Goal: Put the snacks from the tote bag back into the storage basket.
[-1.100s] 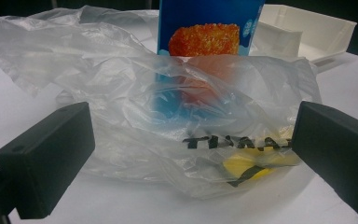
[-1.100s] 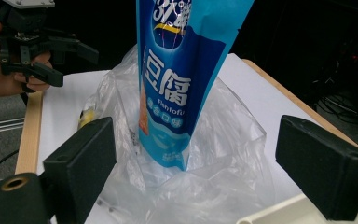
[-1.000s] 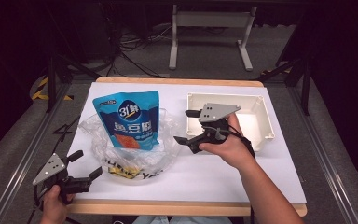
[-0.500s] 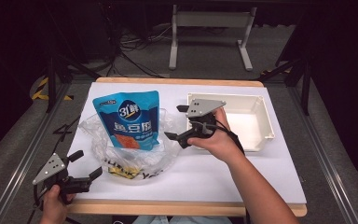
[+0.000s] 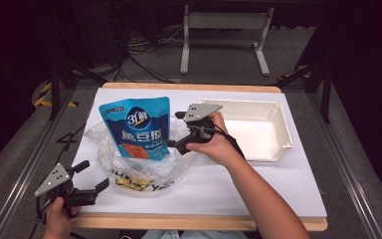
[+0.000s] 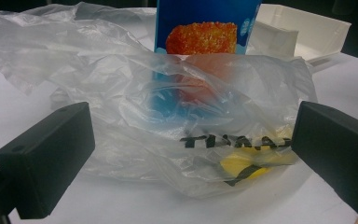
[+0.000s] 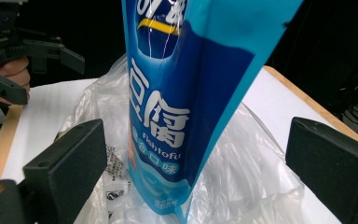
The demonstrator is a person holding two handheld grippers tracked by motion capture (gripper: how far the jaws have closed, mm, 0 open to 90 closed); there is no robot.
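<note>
Pouch point(image 5: 138, 128) upright in bag point(image 5: 144, 169) | right gripper point(image 5: 175, 144) wide open beside pouch, just been opening, nothing held | left gripper point(image 5: 92, 177) wide open, nothing held

The pouch point(image 5: 138, 128) is blue, lighter at its edges, with white lettering, a yellow stripe near the top and an orange-red crumbed square. The bag point(image 5: 144, 164) is clear plastic with black print and something yellow inside. The tray point(image 5: 273, 130) is cream, the table point(image 5: 258, 184) white with a tan wooden edge. The gripper pads point(image 6: 46, 156) are black.
</note>
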